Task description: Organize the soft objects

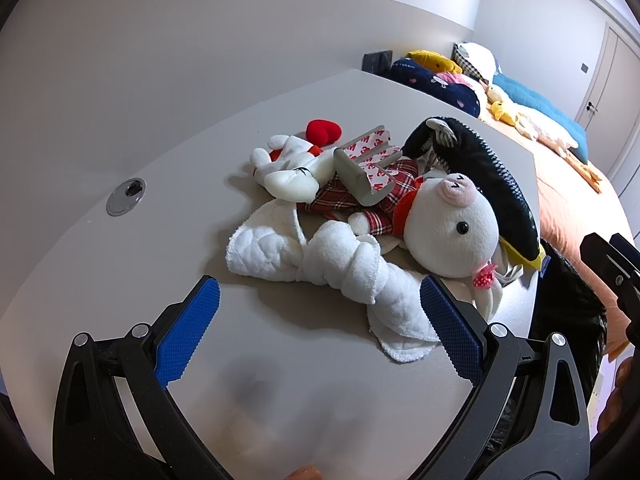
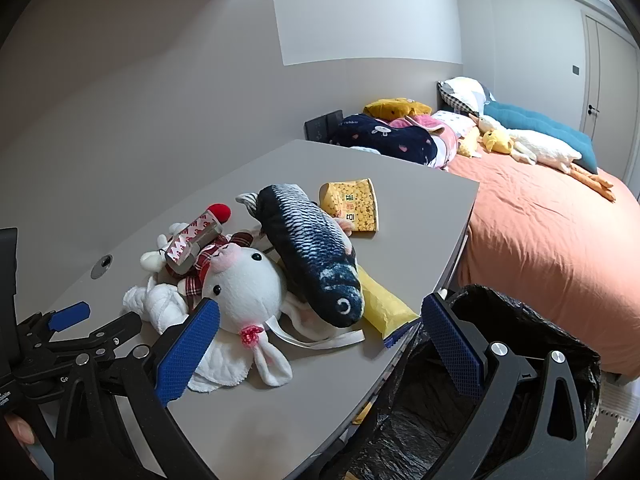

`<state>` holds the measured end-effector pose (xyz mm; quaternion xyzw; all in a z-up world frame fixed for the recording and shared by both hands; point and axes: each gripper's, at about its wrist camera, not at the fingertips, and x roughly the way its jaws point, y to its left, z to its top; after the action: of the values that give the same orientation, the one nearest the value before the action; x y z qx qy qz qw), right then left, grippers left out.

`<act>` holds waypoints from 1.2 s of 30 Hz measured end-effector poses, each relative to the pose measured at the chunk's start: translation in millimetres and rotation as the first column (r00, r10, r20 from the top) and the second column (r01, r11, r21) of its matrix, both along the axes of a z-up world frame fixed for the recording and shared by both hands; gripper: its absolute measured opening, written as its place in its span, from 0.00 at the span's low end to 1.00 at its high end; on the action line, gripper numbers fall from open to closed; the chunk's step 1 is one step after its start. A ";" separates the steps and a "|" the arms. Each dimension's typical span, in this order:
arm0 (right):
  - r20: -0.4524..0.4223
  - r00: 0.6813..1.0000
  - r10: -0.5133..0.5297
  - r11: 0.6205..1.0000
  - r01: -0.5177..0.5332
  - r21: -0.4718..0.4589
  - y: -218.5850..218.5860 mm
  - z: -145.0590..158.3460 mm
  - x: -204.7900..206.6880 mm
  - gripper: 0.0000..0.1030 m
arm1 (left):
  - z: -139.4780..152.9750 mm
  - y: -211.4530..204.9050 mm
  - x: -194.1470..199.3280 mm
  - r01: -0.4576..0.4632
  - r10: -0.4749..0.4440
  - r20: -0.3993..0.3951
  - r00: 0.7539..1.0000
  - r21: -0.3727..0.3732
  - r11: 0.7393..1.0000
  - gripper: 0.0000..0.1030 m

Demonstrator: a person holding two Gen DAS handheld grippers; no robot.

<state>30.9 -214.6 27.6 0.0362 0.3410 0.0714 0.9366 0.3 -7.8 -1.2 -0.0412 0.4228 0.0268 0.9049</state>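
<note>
Left claw (image 1: 316, 320) spread, empty, low over worktop (image 1: 120, 280); knotted white towel (image 1: 320, 264) at 12 o'clock, between pads, likely first pick. Right claw (image 2: 316, 340) spread, empty, straddling worktop edge; bin bag (image 2: 500, 360) at 4 o'clock, probably drop spot. Pile beyond: one rabbit (image 2: 244, 292), one fish (image 2: 308, 256), one small white doll (image 1: 288, 164), one red heart (image 1: 323, 130), one tape roll (image 1: 366, 164), one snack packet (image 2: 352, 208).

Your matt, smooth grey worktop (image 1: 120, 280) carries a fuzzy white plush rabbit (image 1: 452, 228) and a quilted white terry cloth (image 1: 272, 250). The dark blue fabric fish with printed scales (image 2: 312, 256) looks slightly sheeny. The crinkled black plastic bag (image 2: 500, 320) is glossy.
</note>
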 end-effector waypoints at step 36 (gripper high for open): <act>-0.080 0.987 0.140 0.990 -0.141 -0.012 13.5 -26.8 113.6 0.81 | -53.6 10.0 64.0 -0.151 0.130 -0.166 0.978 -0.124 0.981 0.87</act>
<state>144.5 -201.1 0.8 0.0065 0.3800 0.1327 0.9154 64.3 2.2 -54.7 -0.1305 0.4897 0.0651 0.8596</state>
